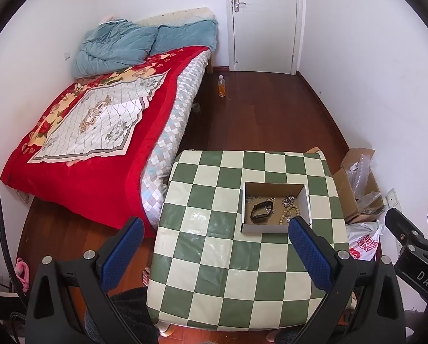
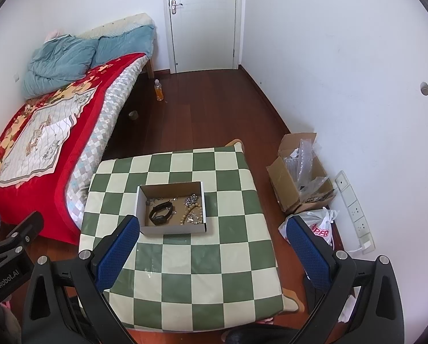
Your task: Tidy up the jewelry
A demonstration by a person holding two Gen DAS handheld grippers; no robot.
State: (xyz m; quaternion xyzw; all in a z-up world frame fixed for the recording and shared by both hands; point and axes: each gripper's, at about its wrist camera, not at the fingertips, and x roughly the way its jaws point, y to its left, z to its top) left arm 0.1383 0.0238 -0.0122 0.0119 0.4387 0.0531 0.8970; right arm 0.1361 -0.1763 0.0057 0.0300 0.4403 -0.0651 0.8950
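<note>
Both grippers hang above the near part of the desk (image 1: 214, 258), fingers spread wide and holding nothing. The left gripper (image 1: 216, 229) has its right fingertip just short of the cardboard box (image 1: 271, 228), covering the box's near right corner in its own view. From the right gripper (image 2: 211, 226) the same box sits just ahead of the left fingertip, which overlaps its near left corner.

Inside the box the jewelry is small and hard to make out. A black watch (image 2: 160, 213) lies left of middle, curled on its strap. To its right is a bead bracelet (image 2: 192, 215) of pale wooden beads, and around it some silvery chains (image 2: 191, 199), tangled so that I cannot count them or tell one from another. A few more bits of chain lie near the box's far left corner.

The desk wears a green and cream checked cover with a shiny film over it; its near edge is cut off behind the gripper bodies. A bare toe or two peeks out under its near left corner in the left view.

Beyond the left fingers stands a bed (image 1: 99, 132) with a red blanket and a blue quilt. Past the right fingers, on the floor by the wall, sit an open carton (image 2: 294, 183) stuffed with clear plastic wrap and a white shopping bag (image 2: 321, 226), partly hidden by the right fingertip. A bottle (image 2: 158, 90) of orange liquid stands far ahead near the door (image 2: 202, 20).
</note>
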